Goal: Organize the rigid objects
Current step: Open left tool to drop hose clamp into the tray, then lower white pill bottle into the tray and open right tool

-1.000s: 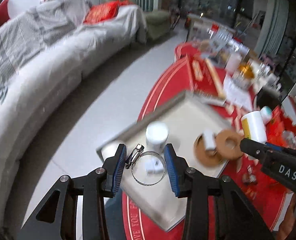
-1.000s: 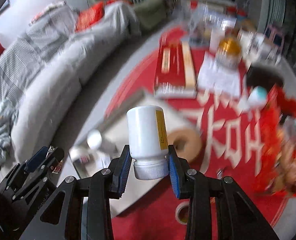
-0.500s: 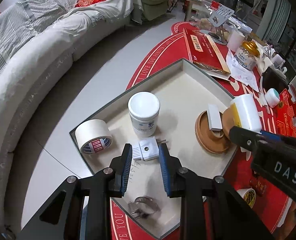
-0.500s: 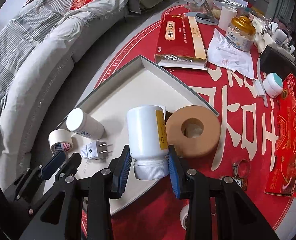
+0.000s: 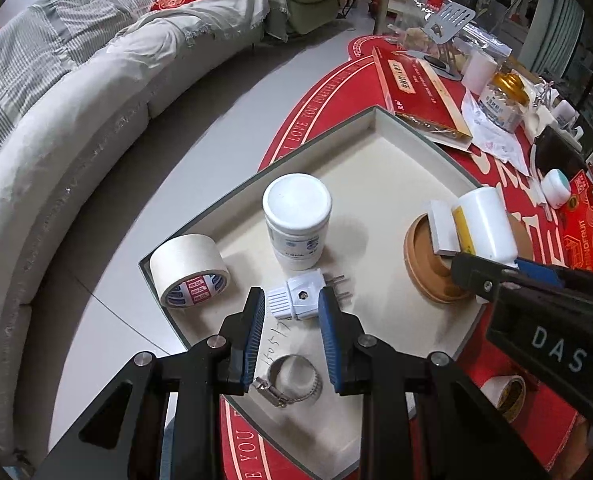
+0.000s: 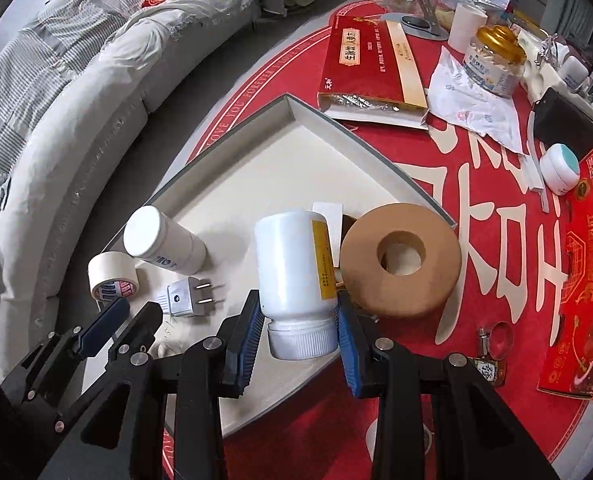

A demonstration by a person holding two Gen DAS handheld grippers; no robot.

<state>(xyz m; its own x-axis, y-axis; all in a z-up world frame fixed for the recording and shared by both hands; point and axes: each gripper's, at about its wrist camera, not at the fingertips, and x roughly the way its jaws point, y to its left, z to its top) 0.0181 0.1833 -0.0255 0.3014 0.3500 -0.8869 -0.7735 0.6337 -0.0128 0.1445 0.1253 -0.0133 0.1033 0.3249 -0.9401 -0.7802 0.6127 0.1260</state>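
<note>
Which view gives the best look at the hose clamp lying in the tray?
The left wrist view: the hose clamp lies unobstructed on the tray, between the left gripper's open jaws. In the right wrist view that spot is hidden; only a different clamp shows, on the red mat.

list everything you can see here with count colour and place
tray: 1, cream with grey rim, on the red mat
masking tape roll: 1, cream, tray's left corner
capped jar: 1, white, upright in the tray
plug adapter: 1, white, lying in the tray in front of the jar
hose clamp: 1, silver, tray's near edge
second hose clamp: 1, silver, on the mat right of the tray
brown tape roll: 1, tan, flat at the tray's right edge
bottle: 1, white with yellow label, cap toward the camera, held
red box: 1, red and gold, beyond the tray
gold-lidded jar: 1, far right of the mat
sofa: 1, grey, left
left gripper: black, blue pads, open over the plug adapter
right gripper: black, blue pads, shut on the bottle
</note>
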